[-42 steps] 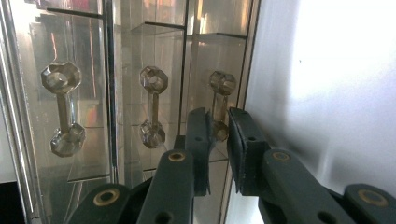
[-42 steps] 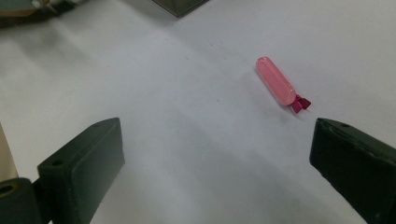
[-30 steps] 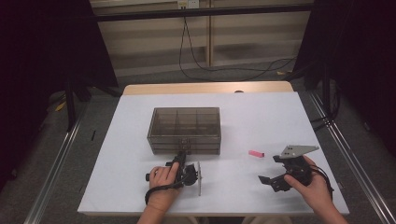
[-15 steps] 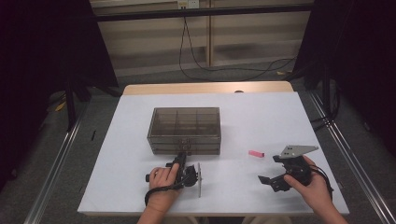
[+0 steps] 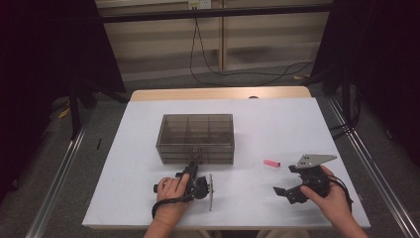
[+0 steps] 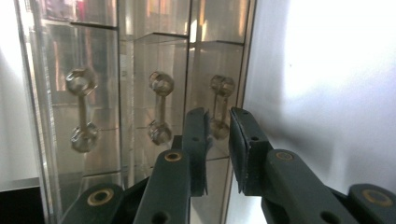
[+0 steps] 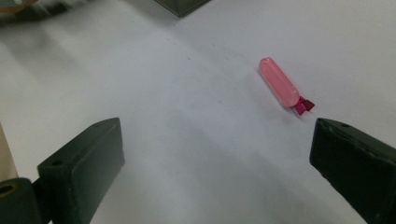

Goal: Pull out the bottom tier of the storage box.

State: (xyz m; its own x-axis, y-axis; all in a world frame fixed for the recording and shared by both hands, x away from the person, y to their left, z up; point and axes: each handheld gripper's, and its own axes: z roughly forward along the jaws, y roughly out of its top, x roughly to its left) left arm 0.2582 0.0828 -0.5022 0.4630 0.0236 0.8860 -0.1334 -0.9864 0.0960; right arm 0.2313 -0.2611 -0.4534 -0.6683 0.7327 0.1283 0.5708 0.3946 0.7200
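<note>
High view: left tool (image 5: 192,167) jaws narrowly parted at drawer box (image 5: 196,138); right tool (image 5: 285,191) open, pink capsule (image 5: 271,163) near.

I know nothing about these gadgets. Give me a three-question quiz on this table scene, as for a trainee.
1. True or false: the right gripper holds the small pink capsule-shaped tube.
2. Which handle of the smoky transparent plastic drawer box do the left gripper's jaws frame: A left, B middle, C right?
3. How many drawer handles show in the left gripper view?

Key: 1 false, jaws wide open, the tube lying beyond them; 2 C; 3 three.
</note>
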